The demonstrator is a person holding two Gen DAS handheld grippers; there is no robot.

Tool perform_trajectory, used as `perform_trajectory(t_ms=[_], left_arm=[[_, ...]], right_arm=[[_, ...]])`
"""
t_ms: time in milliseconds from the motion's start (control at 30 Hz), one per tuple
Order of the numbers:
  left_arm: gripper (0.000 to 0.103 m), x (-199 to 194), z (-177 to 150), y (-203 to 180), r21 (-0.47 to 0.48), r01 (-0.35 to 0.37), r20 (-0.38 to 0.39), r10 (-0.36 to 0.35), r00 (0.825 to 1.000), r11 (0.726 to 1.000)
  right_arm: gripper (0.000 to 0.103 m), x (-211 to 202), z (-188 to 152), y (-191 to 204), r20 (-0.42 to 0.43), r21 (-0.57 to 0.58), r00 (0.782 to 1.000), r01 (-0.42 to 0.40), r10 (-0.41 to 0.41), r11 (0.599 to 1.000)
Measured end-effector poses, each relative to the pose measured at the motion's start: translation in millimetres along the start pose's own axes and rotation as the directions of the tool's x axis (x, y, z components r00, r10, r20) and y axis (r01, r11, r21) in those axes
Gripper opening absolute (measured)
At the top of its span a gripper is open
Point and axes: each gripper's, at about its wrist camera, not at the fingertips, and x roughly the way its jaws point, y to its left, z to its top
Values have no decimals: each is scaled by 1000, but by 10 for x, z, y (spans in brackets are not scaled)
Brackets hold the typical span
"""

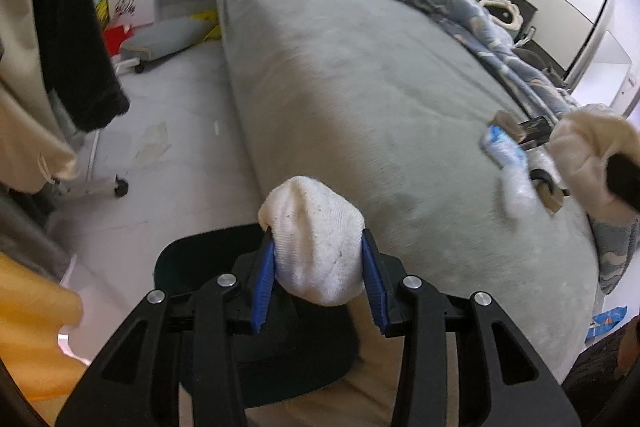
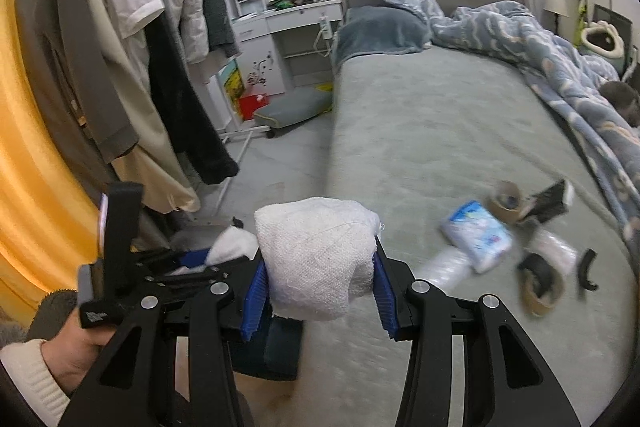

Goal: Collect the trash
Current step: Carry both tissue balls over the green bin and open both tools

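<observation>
With both jaws already full, I see the main risk right at my fingers: my left hand-held gripper point(image 1: 318, 267) is clamped on a white sock point(image 1: 314, 247), and my right hand-held gripper point(image 2: 318, 291) is clamped on a white cloth wad point(image 2: 316, 259), so neither can take more until it unloads. Each bundle bulges well past the blue pads; I judge a quick swing could let the soft fabric slip out onto the floor. A dark bin point(image 1: 256, 339) sits just under the left jaws, partly hidden, so a drop could miss its rim.

Farther out on the bed point(image 2: 400, 131) lies the remaining trash: a blue-and-white packet point(image 2: 478, 239), clear plastic wrap point(image 2: 444, 267), two tape rolls point(image 2: 508, 205) and a black box point(image 2: 554, 201), clustered near the blanket point(image 2: 532, 43). Motion blur softens them, so I cannot tell which touch.
</observation>
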Motion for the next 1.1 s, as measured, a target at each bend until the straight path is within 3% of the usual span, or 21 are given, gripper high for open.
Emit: perform_trajectory(t_ms=[200, 433, 733, 933, 1100], left_arm=[[44, 140, -129, 385, -68, -6, -104, -1, 995, 998], [45, 336, -300, 676, -102, -26, -215, 3, 977, 994], [50, 528, -497, 845, -150, -34, -338, -19, 941, 988], [66, 499, -527, 885, -148, -52, -353, -4, 936, 988], [72, 285, -490, 955, -129, -81, -308, 38, 951, 988]], right_arm=[[47, 229, 65, 292, -32, -25, 999, -30, 30, 999], [47, 507, 69, 569, -89, -51, 994, -62, 57, 997], [47, 865, -38, 659, -182, -49, 981, -73, 63, 996], [47, 1075, -64, 746, -217, -56, 974, -82, 68, 995], [47, 1217, -77, 759, -236, -49, 969, -85, 71, 995]])
